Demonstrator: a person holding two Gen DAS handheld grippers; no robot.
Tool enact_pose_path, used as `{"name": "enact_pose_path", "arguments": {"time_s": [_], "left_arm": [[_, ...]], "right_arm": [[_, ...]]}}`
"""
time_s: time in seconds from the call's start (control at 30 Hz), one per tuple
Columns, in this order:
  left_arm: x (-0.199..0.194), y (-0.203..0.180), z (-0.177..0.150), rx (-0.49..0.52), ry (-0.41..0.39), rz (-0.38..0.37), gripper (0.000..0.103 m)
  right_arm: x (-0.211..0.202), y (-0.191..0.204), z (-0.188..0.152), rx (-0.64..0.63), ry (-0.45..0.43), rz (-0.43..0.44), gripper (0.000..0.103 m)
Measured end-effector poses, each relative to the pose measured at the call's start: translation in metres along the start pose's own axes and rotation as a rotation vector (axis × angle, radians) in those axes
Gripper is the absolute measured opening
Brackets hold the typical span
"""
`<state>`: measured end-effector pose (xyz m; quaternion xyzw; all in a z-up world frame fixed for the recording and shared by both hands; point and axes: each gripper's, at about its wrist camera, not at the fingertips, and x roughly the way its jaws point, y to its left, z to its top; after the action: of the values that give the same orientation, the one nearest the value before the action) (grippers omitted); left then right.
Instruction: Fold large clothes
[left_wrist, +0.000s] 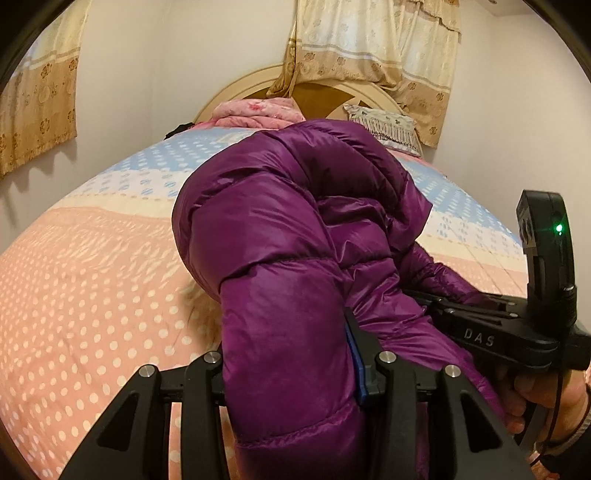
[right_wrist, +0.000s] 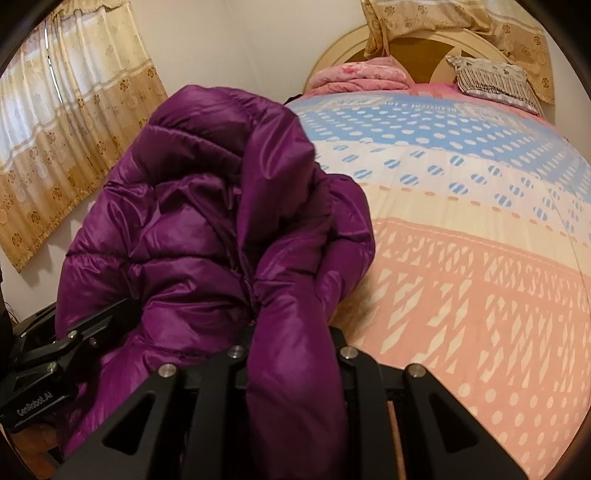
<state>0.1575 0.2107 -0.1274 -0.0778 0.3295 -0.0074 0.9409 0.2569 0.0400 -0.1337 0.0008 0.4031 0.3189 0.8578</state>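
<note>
A wide bed (right_wrist: 480, 240) under a banded cotton cover of blue, cream and peach-pink dotted print fills both wrist views, running up to a rounded cream and brown wooden headboard (left_wrist: 325, 96); beige floral curtains (right_wrist: 74, 140) hang on the pale walls beside and behind it; a folded pink floral quilt (left_wrist: 255, 110) and a fringed patterned pillow (left_wrist: 388, 125) lie at the head end, well apart from the grippers. A glossy purple quilted down jacket (left_wrist: 280, 236) is bunched in a puffy heap near the foot of the bed, held up between the two tools, its lower part close over the pink band of the cover; a tuft of pale fur trim (left_wrist: 201, 306) shows at its left underside. The black left gripper (left_wrist: 291, 369) has a thick padded fold of the jacket wedged between its fingers, the blue-edged pad pressing the fabric; the black right gripper (right_wrist: 291, 365) is clamped on another fold of the jacket, its fingers drawn narrow around it; in the left wrist view a hand (left_wrist: 546, 402) grips the right tool's handle.
</note>
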Motion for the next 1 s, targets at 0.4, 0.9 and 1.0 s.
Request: {"name": "enact_pose_path", "arguments": {"time_s": [0.4,0.9,1.0], "left_arm": [[0.017,0.011,-0.006,-0.064,0.045,0.046,0.072],[-0.076,-0.002,0.008,-0.026,-0.092,0.251,0.075],[-0.119,-0.006,0.015,-0.038,-0.170,0.280,0.075]], "right_arm": [[0.020,0.001,0.004,-0.004,0.050,-0.028,0.026],[-0.056,0.029,0.012,-0.030,-0.057,-0.094,0.063],[-0.099,0.055,0.008,-0.081,-0.136,-0.106,0.073]]}}
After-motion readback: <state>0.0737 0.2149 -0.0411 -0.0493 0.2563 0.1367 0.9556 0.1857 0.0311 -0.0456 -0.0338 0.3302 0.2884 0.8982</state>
